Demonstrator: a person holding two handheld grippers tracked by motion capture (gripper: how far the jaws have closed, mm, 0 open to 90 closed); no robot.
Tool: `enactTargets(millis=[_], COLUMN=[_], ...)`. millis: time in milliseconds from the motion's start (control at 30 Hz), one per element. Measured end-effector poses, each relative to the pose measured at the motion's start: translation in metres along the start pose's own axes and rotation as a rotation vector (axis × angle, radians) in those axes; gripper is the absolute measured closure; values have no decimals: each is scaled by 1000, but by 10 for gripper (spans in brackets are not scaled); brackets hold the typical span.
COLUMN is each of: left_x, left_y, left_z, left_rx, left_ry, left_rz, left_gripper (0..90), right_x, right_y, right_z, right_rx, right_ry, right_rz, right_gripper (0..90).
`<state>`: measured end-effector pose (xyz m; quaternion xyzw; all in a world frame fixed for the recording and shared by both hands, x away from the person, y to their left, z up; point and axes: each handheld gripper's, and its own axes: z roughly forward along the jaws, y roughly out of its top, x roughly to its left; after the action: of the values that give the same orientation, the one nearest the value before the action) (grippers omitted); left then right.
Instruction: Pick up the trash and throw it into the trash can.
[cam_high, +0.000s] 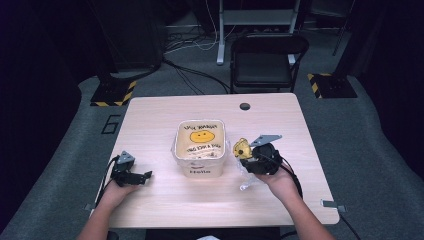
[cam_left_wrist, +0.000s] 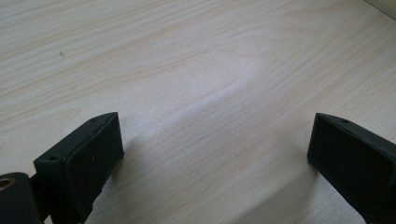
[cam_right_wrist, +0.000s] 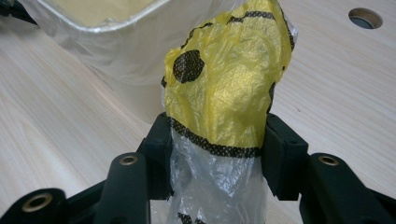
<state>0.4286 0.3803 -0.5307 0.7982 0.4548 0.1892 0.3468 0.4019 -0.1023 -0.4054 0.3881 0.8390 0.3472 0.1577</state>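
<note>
A white tub (cam_high: 200, 169) stands mid-table, lined with a clear plastic bag that bears a yellow smiley face and black lettering. Just to its right, my right gripper (cam_high: 247, 155) is shut on a crumpled plastic bag (cam_high: 242, 148), yellow with black print and clear lower down. In the right gripper view the bag (cam_right_wrist: 229, 84) bulges up between the two jaws of the right gripper (cam_right_wrist: 217, 156), with the tub's wall (cam_right_wrist: 116, 56) close behind it. My left gripper (cam_high: 144, 176) rests low at the table's front left, and in its own view it (cam_left_wrist: 210, 154) stands open over bare wood.
The light wooden table (cam_high: 165, 200) has a round cable hole (cam_high: 244, 106) near its far edge. A black folding chair (cam_high: 265, 62) stands beyond the table. Yellow-and-black striped stand bases sit on the grey floor at both far corners.
</note>
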Motion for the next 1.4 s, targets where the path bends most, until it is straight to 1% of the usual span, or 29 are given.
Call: enactTargets(millis=[167, 200, 267, 400, 433, 600, 633, 667, 900, 967, 1067, 1100, 1233, 1400], left_x=[0, 0, 0, 0, 0, 0, 0, 0, 0, 0, 0, 0, 0, 0], left_y=[0, 0, 0, 0, 0, 0, 0, 0, 0, 0, 0, 0, 0, 0], left_z=[0, 0, 0, 0, 0, 0, 0, 0, 0, 0, 0, 0, 0, 0], left_rx=[0, -1, -1, -1, -1, 0, 0, 0, 3, 0, 3, 3, 2, 3], left_ry=[1, 1, 2, 2, 2, 2, 2, 2, 3, 2, 2, 2, 2, 2], left_rz=[0, 0, -1, -1, -1, -2, -2, -2, 1, -3, 1, 1, 1, 1], left_gripper=[34, 34, 34, 34, 34, 34, 34, 34, 33, 34, 34, 34, 34, 34], right_x=[-2, -3, -1, 0, 1, 2, 3, 3, 9, 11, 14, 15, 17, 20], right_y=[7, 8, 12, 18, 21, 30, 33, 36, 58, 63, 70, 72, 82, 92], right_z=[-5, -6, -10, -18, -20, -30, -31, -33, -44, -47, -49, -50, -52, -54], right_rx=[-2, -1, -3, -8, -10, -10, -13, -16, -34, -36, -40, -40, -48, -68], right_ry=[29, 31, 32, 35, 39, 54, 56, 58, 83, 95, 107, 108, 110, 132], right_rz=[20, 10, 8, -11, -8, -27, -20, -32, -56, -55, -65, -63, -81, -73], right_gripper=[510, 509, 509, 509, 509, 507, 507, 507, 507, 506, 506, 507, 506, 506])
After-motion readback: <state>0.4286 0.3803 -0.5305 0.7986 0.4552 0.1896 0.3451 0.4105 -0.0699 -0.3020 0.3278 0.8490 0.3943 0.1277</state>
